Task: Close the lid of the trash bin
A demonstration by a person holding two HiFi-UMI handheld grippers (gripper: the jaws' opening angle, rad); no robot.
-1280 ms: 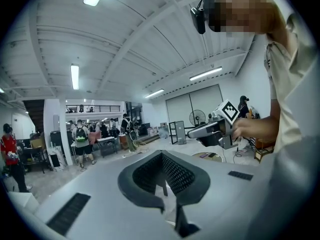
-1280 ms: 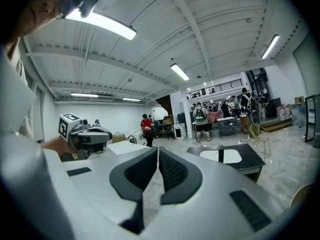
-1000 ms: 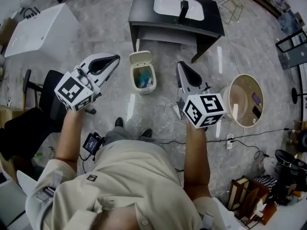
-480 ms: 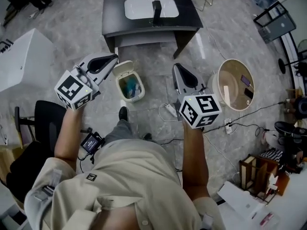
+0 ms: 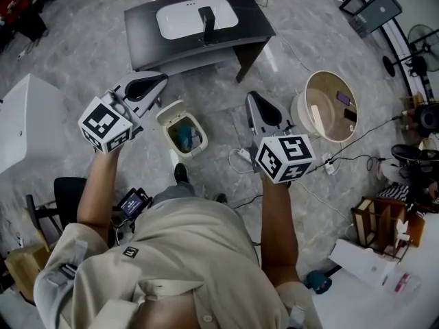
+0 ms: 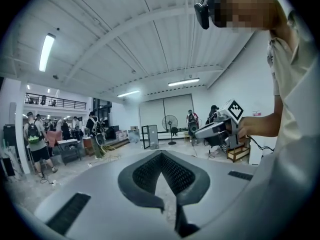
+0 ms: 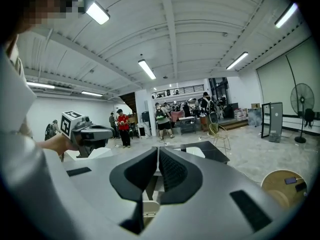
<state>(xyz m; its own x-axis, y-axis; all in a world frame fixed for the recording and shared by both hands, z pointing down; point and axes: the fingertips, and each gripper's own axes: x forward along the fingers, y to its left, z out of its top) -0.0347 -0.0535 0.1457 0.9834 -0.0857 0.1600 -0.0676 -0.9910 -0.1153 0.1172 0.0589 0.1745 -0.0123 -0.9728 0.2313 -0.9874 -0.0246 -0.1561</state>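
Observation:
A small white trash bin (image 5: 184,134) stands on the marble floor with its lid (image 5: 169,110) tipped up and open; blue and green rubbish shows inside. My left gripper (image 5: 163,79) is held in the air just left of and above the lid, shut and holding nothing. My right gripper (image 5: 254,95) hangs well to the right of the bin, also shut and empty. In the left gripper view the left gripper's (image 6: 161,153) jaws meet at a point. Below the closed jaws of the right gripper (image 7: 157,151), a pale piece of the bin (image 7: 150,207) shows.
A black table with a white sink (image 5: 199,20) stands beyond the bin. A round wooden tub (image 5: 330,105) sits to the right, a white cabinet (image 5: 24,130) to the left. A power strip and cables (image 5: 243,157) lie on the floor near my feet. People stand far off in the hall.
The view has swung: the bin, sink table and tub have all slid leftward in the head view, and the bin sits lower. Both grippers stay shut at about the same places in the frame.

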